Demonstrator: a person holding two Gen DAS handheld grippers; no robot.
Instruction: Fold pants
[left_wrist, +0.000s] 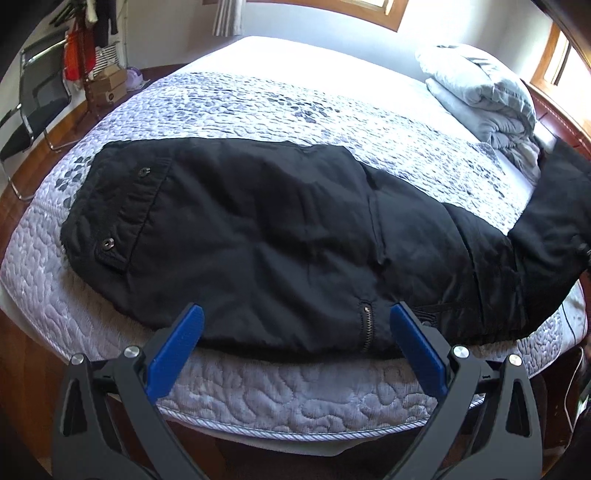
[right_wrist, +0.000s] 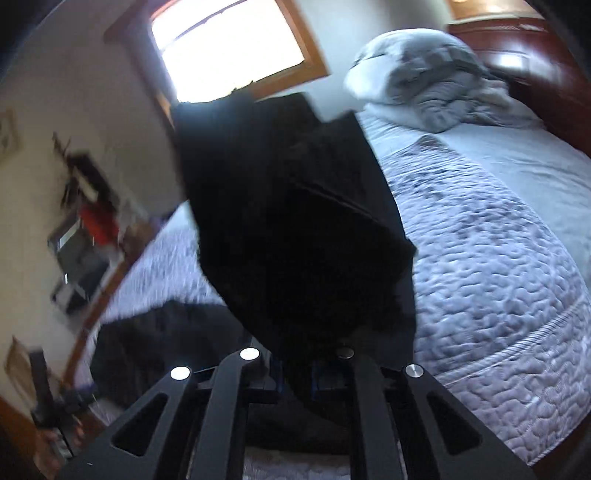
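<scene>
Black pants (left_wrist: 258, 236) lie across the quilted bed (left_wrist: 258, 402), waistband with two snap buttons at the left, a zipper near the front edge. My left gripper (left_wrist: 295, 347) hovers open over the near edge of the pants, its blue pads (left_wrist: 177, 347) apart with nothing pinched. At the right of that view the leg end (left_wrist: 554, 206) rises off the bed. In the right wrist view my right gripper (right_wrist: 297, 373) is shut on that leg end of the pants (right_wrist: 288, 221), which is lifted and drapes over the jaws, hiding the pads. The picture is blurred.
A folded grey duvet and pillow (left_wrist: 484, 96) sit at the head of the bed near a dark wooden headboard (right_wrist: 532, 62). A chair (left_wrist: 33, 107), boxes and clutter stand by the wall on the left. A bright window (right_wrist: 229, 48) is behind.
</scene>
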